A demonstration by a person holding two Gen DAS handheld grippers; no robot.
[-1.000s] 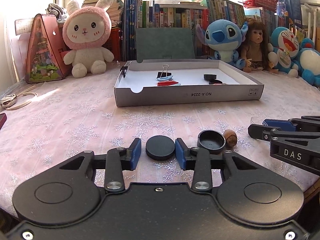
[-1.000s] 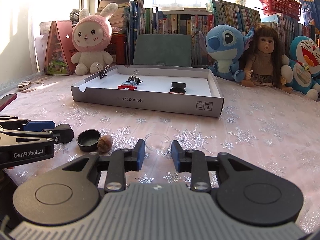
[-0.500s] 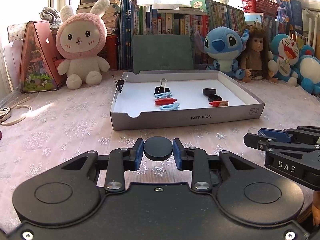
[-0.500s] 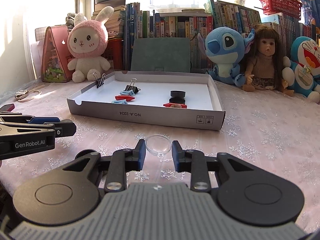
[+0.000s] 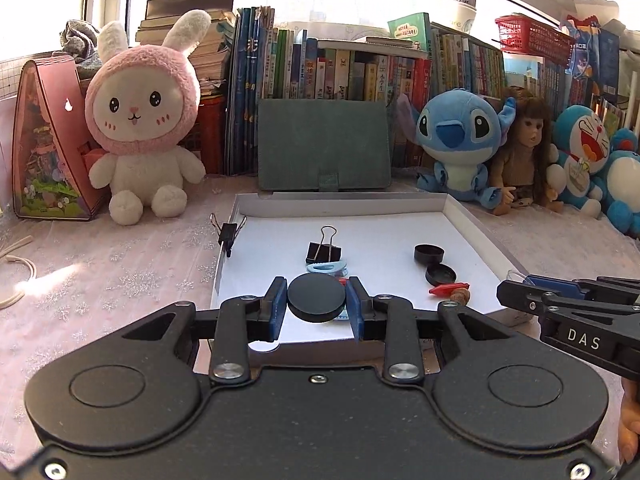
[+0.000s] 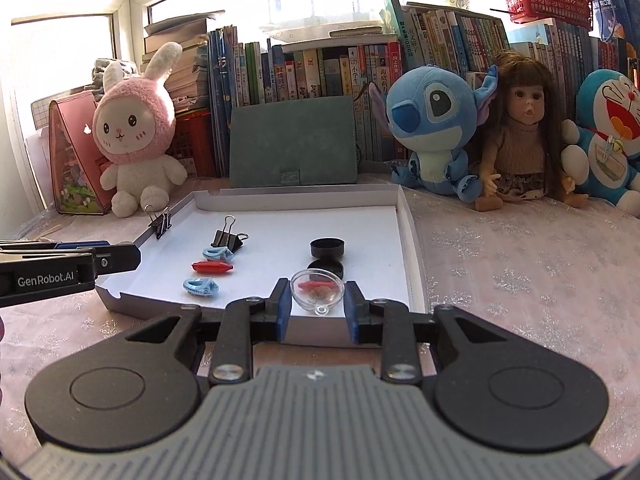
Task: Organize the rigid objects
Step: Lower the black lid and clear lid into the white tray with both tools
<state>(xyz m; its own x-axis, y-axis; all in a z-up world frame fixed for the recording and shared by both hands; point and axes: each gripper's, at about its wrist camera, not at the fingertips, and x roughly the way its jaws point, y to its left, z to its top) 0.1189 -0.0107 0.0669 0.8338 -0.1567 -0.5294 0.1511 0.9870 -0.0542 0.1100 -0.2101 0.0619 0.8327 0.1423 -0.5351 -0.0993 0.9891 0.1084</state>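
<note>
Cardboard makes the shallow white tray (image 6: pixel 408 220), which sits on a pink cloth (image 6: pixel 500 264) with shiny snowflakes. Inside the tray lie small hard things: two black metal binder clips (image 6: pixel 228 238), one more clipped on the left wall (image 6: pixel 160 222), two light blue plastic clips (image 6: pixel 201 287), a red clip (image 6: pixel 212 267), and two round black caps (image 6: pixel 327 247). A small brown nut (image 5: pixel 459 295) sits by another red piece near the front wall.

Behind the tray stand a green felt case (image 6: pixel 294 146), a fluffy pink bunny (image 6: pixel 134 136), a blue plush toy (image 6: pixel 432 128), a doll (image 6: pixel 520 136) and rows of books (image 6: pixel 320 68).

The left gripper (image 5: pixel 316 305) is squeezed tight on a flat round black lid (image 5: pixel 317 298), held over the front of the tray. The right gripper (image 6: pixel 316 305) is nearly closed on a small clear glass-like dish (image 6: pixel 318 291), also up over the tray's front edge. The red clip shows through the dish.
</note>
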